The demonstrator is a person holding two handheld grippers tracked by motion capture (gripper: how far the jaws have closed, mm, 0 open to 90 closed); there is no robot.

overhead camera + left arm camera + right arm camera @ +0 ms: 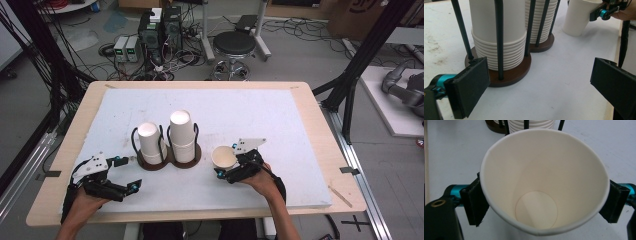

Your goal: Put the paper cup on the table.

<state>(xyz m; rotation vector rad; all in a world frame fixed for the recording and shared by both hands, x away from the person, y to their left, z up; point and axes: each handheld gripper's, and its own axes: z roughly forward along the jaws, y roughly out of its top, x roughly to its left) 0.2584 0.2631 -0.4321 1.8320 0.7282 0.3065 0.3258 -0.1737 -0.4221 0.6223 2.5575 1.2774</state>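
White foam-topped wooden table (280,115), cables on the floor beyond; nearest, left gripper (127,175) idles with jaws apart, empty, beside the dark round two-well cup rack (169,159) with its inverted white paper cup stacks (181,130). Right gripper (227,167) straddles the single upright white paper cup (544,182) standing on the foam right of the rack, jaws spread at the rim (pads look barely touching). Best drawn straight back, level, so neither pad tips it.
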